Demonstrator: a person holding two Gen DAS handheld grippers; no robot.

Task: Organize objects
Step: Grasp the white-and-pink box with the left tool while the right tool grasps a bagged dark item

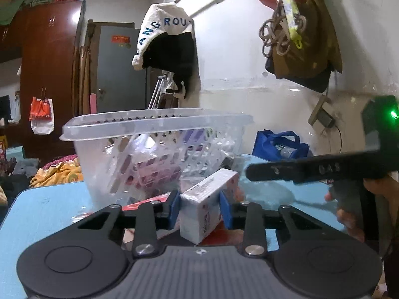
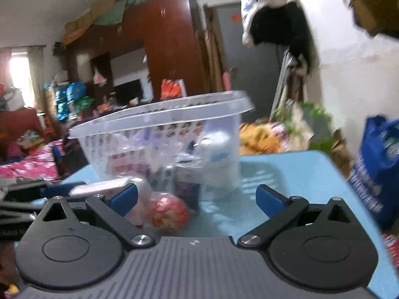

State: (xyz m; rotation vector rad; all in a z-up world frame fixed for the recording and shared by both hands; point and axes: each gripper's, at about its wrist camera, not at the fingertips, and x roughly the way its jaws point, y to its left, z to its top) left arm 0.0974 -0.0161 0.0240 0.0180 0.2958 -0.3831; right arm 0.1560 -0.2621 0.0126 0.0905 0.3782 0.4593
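Note:
My left gripper (image 1: pixel 199 209) is shut on a white carton box (image 1: pixel 207 204) with red print, held just above the blue table (image 1: pixel 49 199) in front of a clear plastic basket (image 1: pixel 154 149) that holds several packets. In the right wrist view my right gripper (image 2: pixel 197 196) is open and empty. A red patterned ball (image 2: pixel 168 211) lies on the table (image 2: pixel 299 174) between its fingers, close to the left one. The basket (image 2: pixel 162 134) stands just behind the ball. The left gripper with the box (image 2: pixel 99 186) shows at the left edge.
A blue bag (image 1: pixel 279 144) sits at the table's far right by the white wall; it also shows in the right wrist view (image 2: pixel 376 154). The right gripper's black body (image 1: pixel 324 169) and the hand reach in from the right. A red packet (image 1: pixel 139 205) lies under the left fingers.

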